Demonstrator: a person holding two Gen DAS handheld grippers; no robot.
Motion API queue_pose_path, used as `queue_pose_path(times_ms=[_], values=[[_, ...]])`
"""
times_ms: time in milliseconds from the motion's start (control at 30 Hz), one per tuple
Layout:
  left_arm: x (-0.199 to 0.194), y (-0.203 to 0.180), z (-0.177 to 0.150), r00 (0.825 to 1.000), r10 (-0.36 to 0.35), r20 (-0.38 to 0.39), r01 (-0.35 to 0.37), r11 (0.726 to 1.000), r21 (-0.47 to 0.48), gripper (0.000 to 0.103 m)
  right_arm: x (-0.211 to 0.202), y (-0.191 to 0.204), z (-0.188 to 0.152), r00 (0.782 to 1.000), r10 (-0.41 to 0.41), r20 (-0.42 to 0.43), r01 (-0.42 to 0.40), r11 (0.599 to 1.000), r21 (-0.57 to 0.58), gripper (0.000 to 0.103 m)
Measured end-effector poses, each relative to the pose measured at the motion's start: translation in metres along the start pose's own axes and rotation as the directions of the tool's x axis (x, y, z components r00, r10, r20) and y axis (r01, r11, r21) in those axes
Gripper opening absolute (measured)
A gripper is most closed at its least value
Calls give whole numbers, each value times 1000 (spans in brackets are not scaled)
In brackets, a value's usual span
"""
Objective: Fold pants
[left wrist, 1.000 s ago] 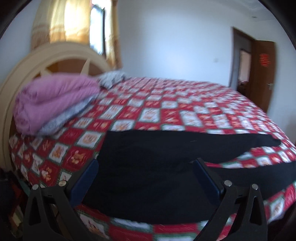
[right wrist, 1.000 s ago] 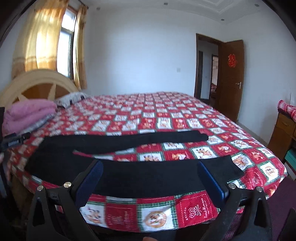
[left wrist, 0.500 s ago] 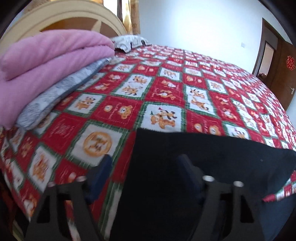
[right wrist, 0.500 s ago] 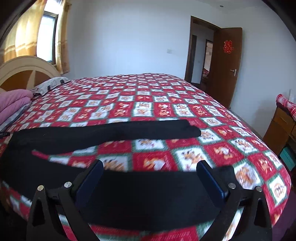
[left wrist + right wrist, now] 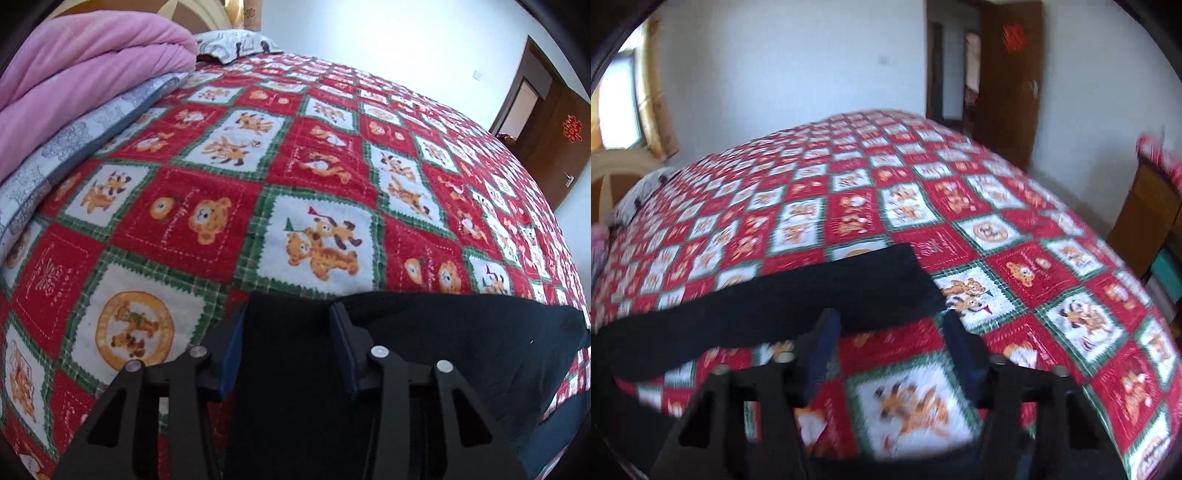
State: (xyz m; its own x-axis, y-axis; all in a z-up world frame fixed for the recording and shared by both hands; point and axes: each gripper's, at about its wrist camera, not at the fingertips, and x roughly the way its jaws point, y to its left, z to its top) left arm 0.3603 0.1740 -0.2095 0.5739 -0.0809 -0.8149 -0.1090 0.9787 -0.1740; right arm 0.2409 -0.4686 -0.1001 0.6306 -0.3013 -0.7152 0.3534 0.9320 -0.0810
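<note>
Black pants lie flat on the red checked bedspread. My left gripper points down at the pants' upper left corner. That corner of cloth lies between its blue pads, which stand apart from it while the jaws are closing. In the blurred right wrist view one black pant leg runs across the bedspread and ends just ahead of my right gripper. Its jaws are closing too, with the leg's near edge and some bedspread between the fingertips and nothing pinched.
A folded pink blanket on a grey patterned quilt lies at the bed's head, beside a pillow. A brown door stands open at the far wall. A wooden cabinet is right of the bed.
Both grippers have come in low over the bed and their jaws have narrowed. The left now straddles the pants' corner; the right has swung toward the far leg's end.
</note>
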Motion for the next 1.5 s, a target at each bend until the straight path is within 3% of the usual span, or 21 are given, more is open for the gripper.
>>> queue_pose_path(times_ms=[233, 467, 533, 667, 700, 733, 767, 833, 867, 900, 1033, 1200, 1400, 1500], values=[[7, 0, 1, 1000, -9, 25, 8, 1000, 25, 44, 68, -36, 35, 993, 45, -110, -31, 991, 130, 53], [8, -3, -1, 998, 0, 57, -3, 999, 47, 44, 116, -33, 60, 988, 61, -142, -50, 995, 82, 53], [7, -6, -3, 997, 6, 78, -10, 998, 56, 41, 127, -31, 65, 987, 62, -151, -51, 996, 71, 53], [2, -16, -8, 992, -1, 123, -14, 993, 115, 17, 155, -28, 71, 978, 75, -196, -66, 996, 53, 53], [1, -20, -10, 992, 13, 129, -30, 991, 130, 15, 163, -26, 71, 974, 76, -211, -68, 997, 45, 53], [2, -24, -10, 991, 27, 132, -47, 988, 148, 15, 169, -24, 70, 971, 85, -224, -79, 996, 39, 46], [4, -26, -9, 991, 39, 128, -59, 986, 158, 15, 174, -22, 69, 967, 100, -235, -95, 995, 33, 30], [5, -24, -8, 992, 34, 122, -52, 988, 148, 15, 179, -17, 64, 965, 92, -247, -94, 996, 4, 21], [5, -23, -8, 992, 30, 121, -48, 988, 144, 15, 179, -15, 63, 966, 88, -242, -93, 996, -8, 12], [5, -23, -8, 992, 27, 121, -44, 989, 142, 15, 178, -13, 62, 966, 99, -238, -105, 994, -11, 10], [-1, -18, -7, 991, -11, 136, -4, 994, 105, 14, 158, -9, 65, 980, 89, -177, -96, 995, -33, 9], [-29, -6, -5, 974, -89, 206, 81, 996, 46, 13, 110, -9, 76, 993, 112, -48, -115, 992, -50, 9], [-59, -3, -2, 954, -140, 266, 131, 990, 51, 13, 56, -10, 79, 986, 147, 78, -140, 986, -89, 9], [-71, 2, -5, 934, -185, 306, 182, 983, 41, 13, 33, -14, 74, 976, 176, 125, -166, 982, -90, 9]])
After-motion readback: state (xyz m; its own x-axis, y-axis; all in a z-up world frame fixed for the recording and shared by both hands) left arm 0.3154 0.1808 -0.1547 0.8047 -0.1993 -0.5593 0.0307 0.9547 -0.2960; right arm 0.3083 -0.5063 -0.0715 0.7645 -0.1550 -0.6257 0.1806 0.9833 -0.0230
